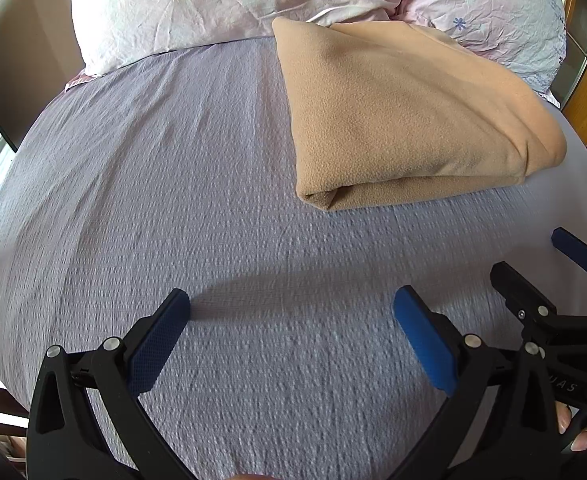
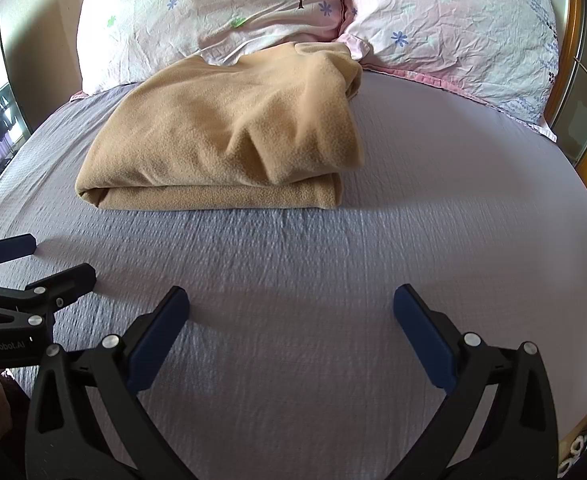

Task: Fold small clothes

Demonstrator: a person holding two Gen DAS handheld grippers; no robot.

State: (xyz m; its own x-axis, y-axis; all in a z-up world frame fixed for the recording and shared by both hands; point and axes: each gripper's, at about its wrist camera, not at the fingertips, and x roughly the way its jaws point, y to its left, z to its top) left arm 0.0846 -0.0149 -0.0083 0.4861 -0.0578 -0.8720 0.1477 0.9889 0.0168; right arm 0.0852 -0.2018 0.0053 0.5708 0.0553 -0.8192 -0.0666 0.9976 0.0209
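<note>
From the left wrist, the left gripper [image 1: 291, 312] is hovering over the lavender bedsheet [image 1: 141, 184] with jaws spread wide and holding nothing — the tan fleece garment [image 1: 405, 120] is lying ahead and to the right, already folded into a thick bundle below the floral pillows [image 1: 213, 4].

From the right wrist, the right gripper [image 2: 291, 312] is likewise gaping wide and empty, well short of the fleece [image 2: 229, 140], whose top layer is sitting rumpled. The folding appears essentially finished — at most some smoothing remains.
</note>
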